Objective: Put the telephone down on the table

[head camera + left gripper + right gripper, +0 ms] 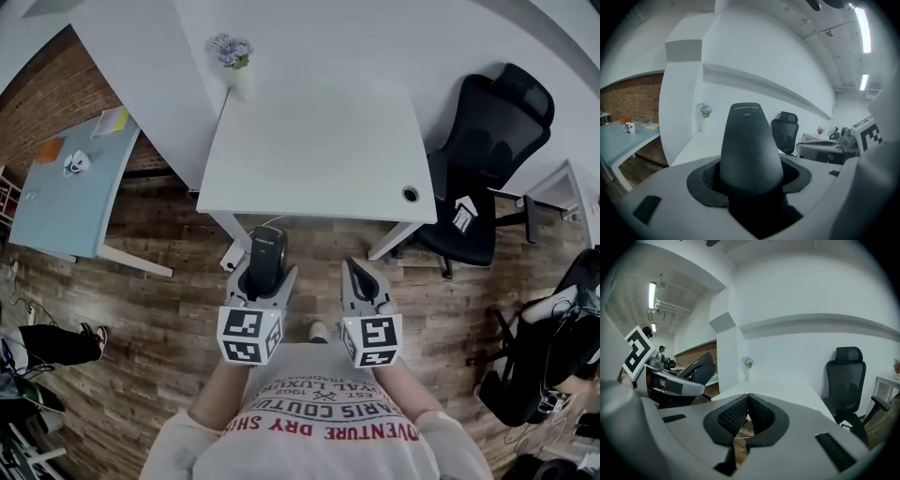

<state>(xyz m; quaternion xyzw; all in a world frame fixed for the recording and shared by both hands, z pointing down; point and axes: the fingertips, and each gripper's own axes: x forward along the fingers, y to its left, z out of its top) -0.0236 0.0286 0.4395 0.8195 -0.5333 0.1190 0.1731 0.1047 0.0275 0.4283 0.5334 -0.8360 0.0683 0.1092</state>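
Left gripper view alone shows tiny, barely legible print on the telephone (750, 145).

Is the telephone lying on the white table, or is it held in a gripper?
Held. The left gripper clamps the telephone over the wooden floor, short of the white table.

The telephone (267, 246) sits between the jaws of the left gripper (265, 272), just before the table's (319, 141) near edge, with the right gripper (354, 269) beside it. On the table's far left corner stands a vase (231, 52). Right of the table is a chair (487, 159); left of it, a second table (56, 211) carrying a mug (75, 164).
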